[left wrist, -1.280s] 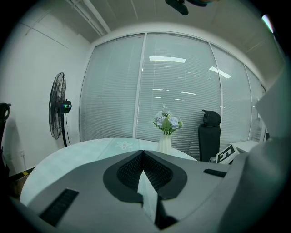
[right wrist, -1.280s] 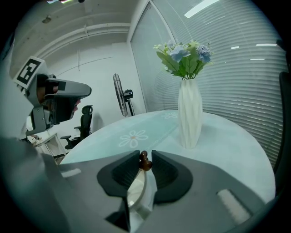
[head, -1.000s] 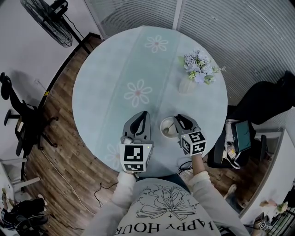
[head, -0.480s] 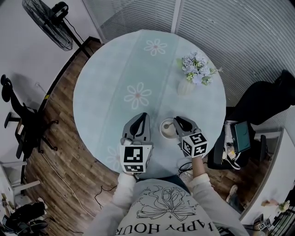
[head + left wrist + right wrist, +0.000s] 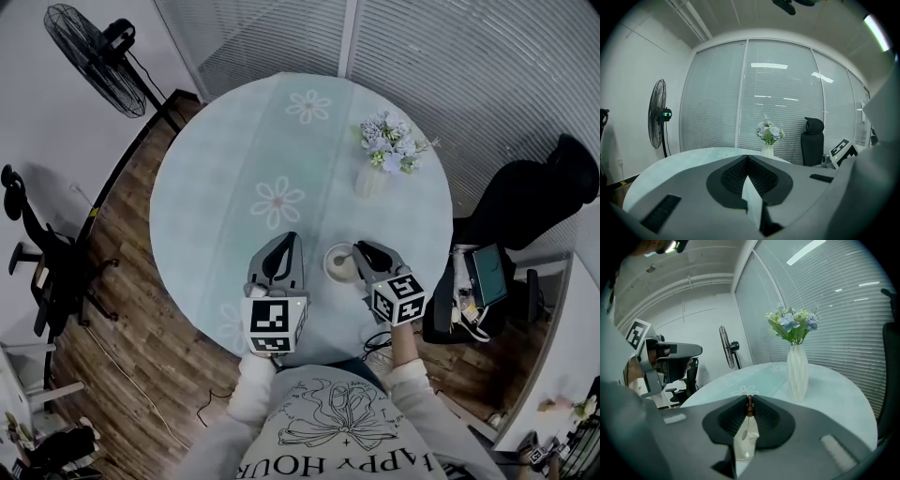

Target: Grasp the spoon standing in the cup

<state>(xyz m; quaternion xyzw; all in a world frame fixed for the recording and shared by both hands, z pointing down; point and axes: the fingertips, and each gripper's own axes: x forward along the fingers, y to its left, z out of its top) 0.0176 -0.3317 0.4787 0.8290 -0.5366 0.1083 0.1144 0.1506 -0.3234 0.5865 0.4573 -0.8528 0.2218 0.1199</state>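
Right gripper [image 5: 749,398] jaws narrower, closing, spoon [image 5: 749,408] between them.

The right tool [image 5: 361,249] is closing its jaws further, seemingly onto the spoon [image 5: 749,406].

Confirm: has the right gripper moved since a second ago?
No, barely: the right gripper stays at the cup's right rim, jaws closing on the spoon.

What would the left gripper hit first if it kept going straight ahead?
Probably nothing: the left gripper points across bare pale-green round table, just left of the white flower vase.
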